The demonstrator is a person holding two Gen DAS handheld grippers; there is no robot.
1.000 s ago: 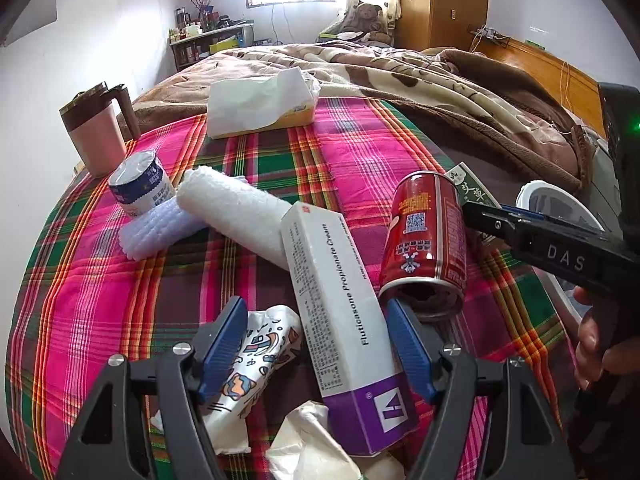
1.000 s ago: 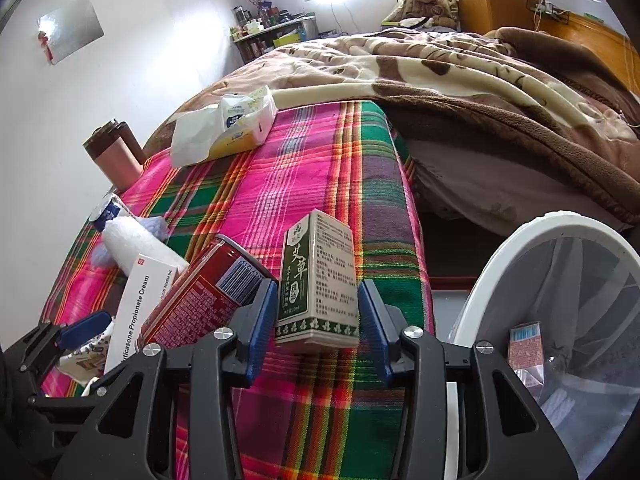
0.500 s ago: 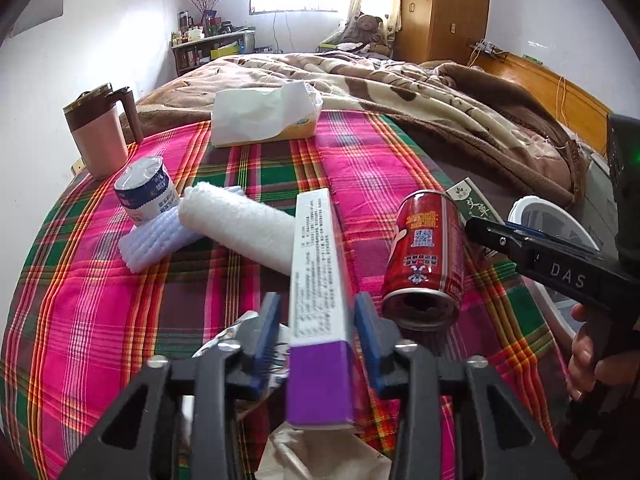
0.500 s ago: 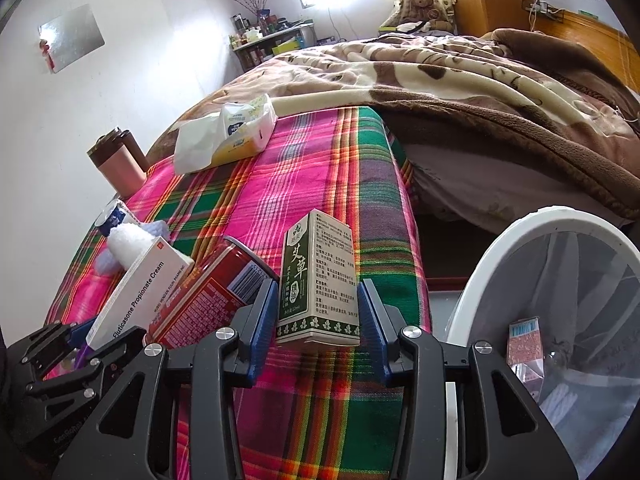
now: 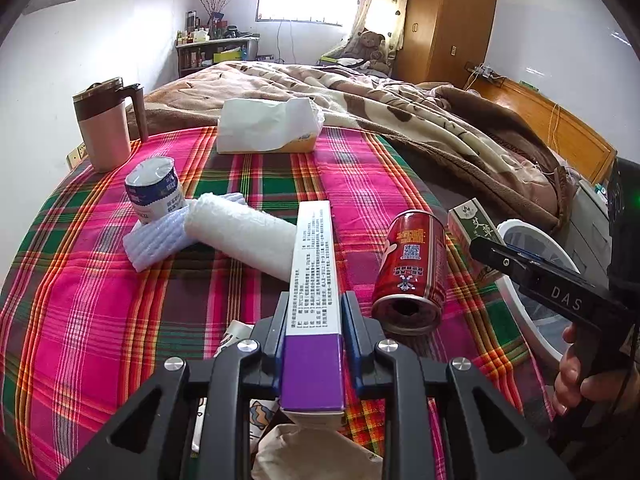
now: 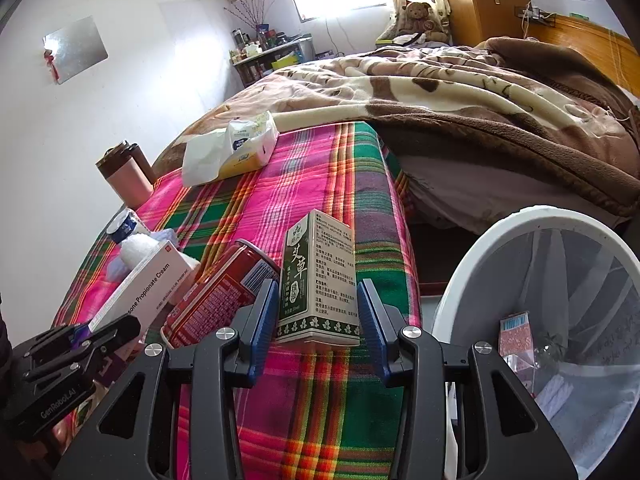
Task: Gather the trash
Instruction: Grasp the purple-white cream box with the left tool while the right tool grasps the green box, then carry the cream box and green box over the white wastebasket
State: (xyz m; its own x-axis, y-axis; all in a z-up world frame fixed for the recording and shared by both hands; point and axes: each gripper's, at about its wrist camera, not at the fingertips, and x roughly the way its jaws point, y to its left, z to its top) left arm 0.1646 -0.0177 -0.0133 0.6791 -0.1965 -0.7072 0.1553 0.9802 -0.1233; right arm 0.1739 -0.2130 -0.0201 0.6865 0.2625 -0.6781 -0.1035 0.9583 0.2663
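Here the left gripper [image 5: 314, 316] has its fingers clamped on the purple end of the cream box [image 5: 314, 276], which juts forward over the plaid cloth [image 5: 100, 320], just left of the red can [image 5: 412, 268] lying on its side. Right of that can, the right gripper [image 6: 318, 320] holds the green carton [image 6: 320, 280] upright, fingers flat against its sides, probably for the white bin [image 6: 472, 280] just beyond. The bin's bottom is cut off; crumpled paper [image 5: 316, 456] below the cream box is half hidden.

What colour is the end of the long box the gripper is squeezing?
Purple. The cream box is white along its length with a purple end, seen best in the left wrist view.
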